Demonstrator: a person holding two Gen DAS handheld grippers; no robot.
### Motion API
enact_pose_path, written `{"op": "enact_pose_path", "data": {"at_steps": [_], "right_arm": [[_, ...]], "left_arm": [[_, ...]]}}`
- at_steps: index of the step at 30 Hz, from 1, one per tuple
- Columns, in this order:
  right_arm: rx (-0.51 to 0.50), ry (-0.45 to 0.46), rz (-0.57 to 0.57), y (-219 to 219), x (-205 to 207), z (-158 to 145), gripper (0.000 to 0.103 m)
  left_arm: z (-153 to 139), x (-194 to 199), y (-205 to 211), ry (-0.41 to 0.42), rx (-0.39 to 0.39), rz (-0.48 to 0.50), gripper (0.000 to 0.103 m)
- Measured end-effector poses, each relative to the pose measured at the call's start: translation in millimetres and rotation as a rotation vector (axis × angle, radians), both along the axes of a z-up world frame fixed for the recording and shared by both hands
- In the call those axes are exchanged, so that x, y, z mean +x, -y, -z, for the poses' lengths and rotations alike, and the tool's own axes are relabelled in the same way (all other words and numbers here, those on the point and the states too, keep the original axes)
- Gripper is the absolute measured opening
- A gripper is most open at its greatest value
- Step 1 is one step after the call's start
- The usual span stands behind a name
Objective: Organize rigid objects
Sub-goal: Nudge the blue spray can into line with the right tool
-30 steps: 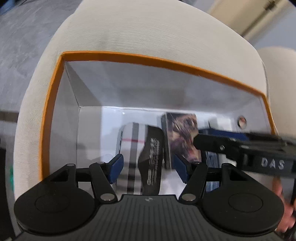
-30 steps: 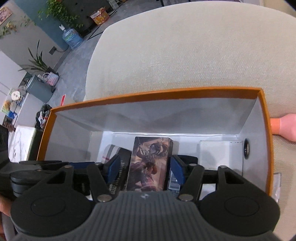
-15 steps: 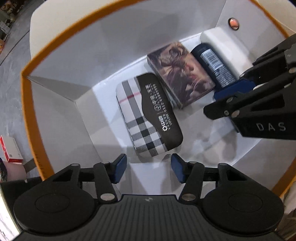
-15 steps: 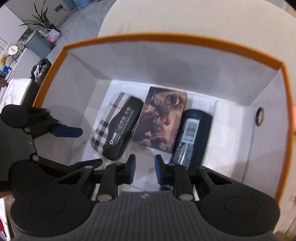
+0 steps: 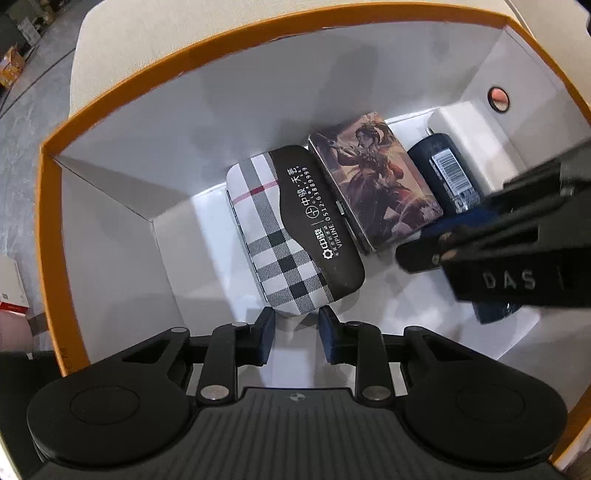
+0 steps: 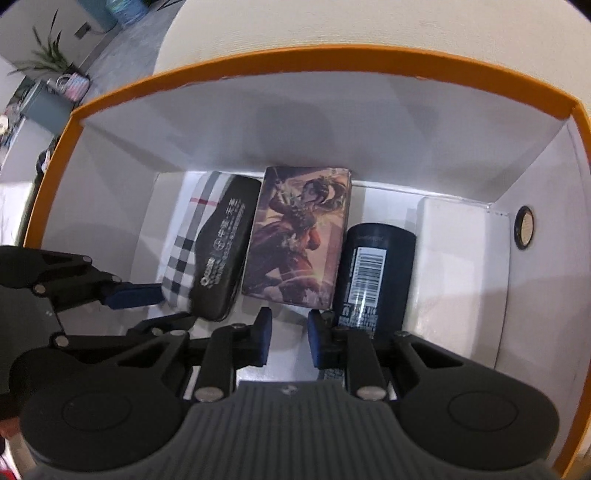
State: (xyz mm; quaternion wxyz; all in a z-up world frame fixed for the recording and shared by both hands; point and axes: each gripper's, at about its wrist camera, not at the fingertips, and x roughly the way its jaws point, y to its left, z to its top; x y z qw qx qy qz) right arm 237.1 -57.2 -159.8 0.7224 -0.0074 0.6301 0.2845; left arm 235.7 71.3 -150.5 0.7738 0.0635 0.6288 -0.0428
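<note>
An orange-rimmed white box [image 5: 55, 236] holds a plaid glasses case [image 5: 280, 236], a picture tin [image 5: 373, 184], a dark can with a barcode [image 5: 447, 173] and a white block [image 5: 476, 136], lying side by side. My left gripper [image 5: 295, 334] points down into the box just short of the case's near end. Its jaws are closing, with nothing between the pads. My right gripper [image 6: 290, 334] is shut and empty, just in front of the tin [image 6: 299, 243] and the can [image 6: 373, 269]. Each gripper shows in the other's view: the right gripper [image 5: 436, 240] above the can, the left gripper [image 6: 155, 306] beside the case [image 6: 210, 258].
The box sits on a beige cushion [image 6: 332, 26]. A round hole [image 6: 524, 225] marks the box's right wall. A bare strip of the floor of the box [image 5: 199, 266] lies left of the case. Grey floor, plants and bins show beyond the cushion.
Both grippers tipped down into the box. The right jaws went from wide around the picture tin to shut, with the tin now lying beyond them. The left jaws narrowed.
</note>
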Motion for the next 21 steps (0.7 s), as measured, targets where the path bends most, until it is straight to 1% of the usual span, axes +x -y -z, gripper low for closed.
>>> {"op": "enact_pose_path", "data": {"at_steps": [4, 7, 9, 11, 12, 15, 18, 21], "right_arm": [[0.03, -0.022, 0.035, 6.2, 0.9, 1.2, 0.02], [0.014, -0.007, 0.03, 8.6, -2.5, -2.4, 0.02], [0.02, 0.016, 0.015, 14.6, -8.8, -13.4, 0.022], [0.027, 0.039, 0.007, 22.0, -17.9, -24.7, 0.023], [0.018, 0.051, 0.0, 28.1, -23.9, -30.7, 0.023], [-0.04, 0.057, -0.039, 40.0, -40.1, -38.5, 0.024], [-0.113, 0.041, -0.098, 42.4, -51.4, -34.0, 0.024], [-0.17, 0.015, -0.121, 40.2, -56.5, -25.8, 0.025]], "left_arm": [[0.3, -3.5, -6.2, 0.016, -0.034, -0.033, 0.033], [-2.7, -10.0, -15.6, 0.027, -0.042, -0.058, 0.033], [-9.9, -16.9, -23.6, 0.046, -0.051, -0.071, 0.034], [-17.9, -28.4, -26.7, 0.071, -0.084, -0.079, 0.036], [-21.3, -33.8, -25.8, 0.084, -0.097, -0.084, 0.038], [-30.4, -47.7, -21.9, 0.12, -0.117, -0.088, 0.039], [-39.0, -57.1, -13.2, 0.157, -0.125, -0.083, 0.041], [-39.6, -61.1, -6.3, 0.176, -0.145, -0.1, 0.042]]}}
